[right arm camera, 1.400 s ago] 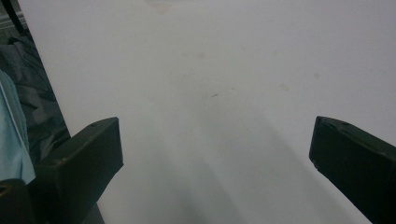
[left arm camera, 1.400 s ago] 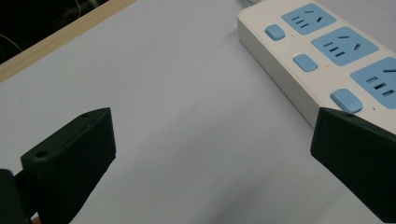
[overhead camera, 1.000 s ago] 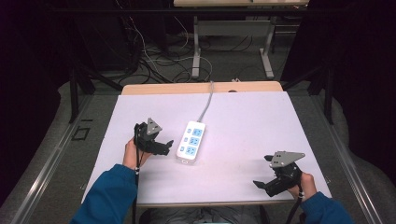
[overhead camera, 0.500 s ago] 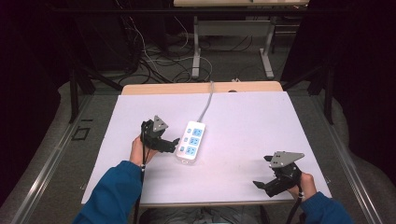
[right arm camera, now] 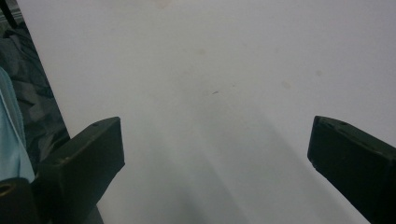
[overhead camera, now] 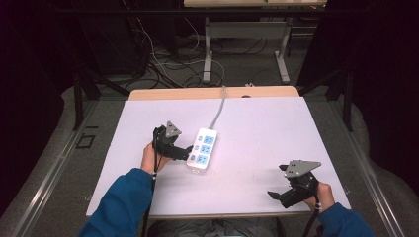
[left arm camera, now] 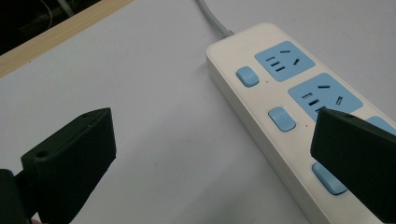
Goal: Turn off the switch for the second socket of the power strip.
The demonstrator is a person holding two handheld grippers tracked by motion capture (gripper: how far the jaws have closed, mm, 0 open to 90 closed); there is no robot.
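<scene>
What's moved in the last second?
The left tool slid right across the table to the power strip, jaws open, one over its switches; nothing gripped. The right tool, also open, and the strip stayed put.

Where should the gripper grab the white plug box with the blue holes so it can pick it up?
Probably across the power strip's narrow width, at its near end away from the cable. It lies flat, long and slim, so open fingers fit over the two long sides. The left gripper is already beside it, so coming down from above on that side looks easiest.
</scene>
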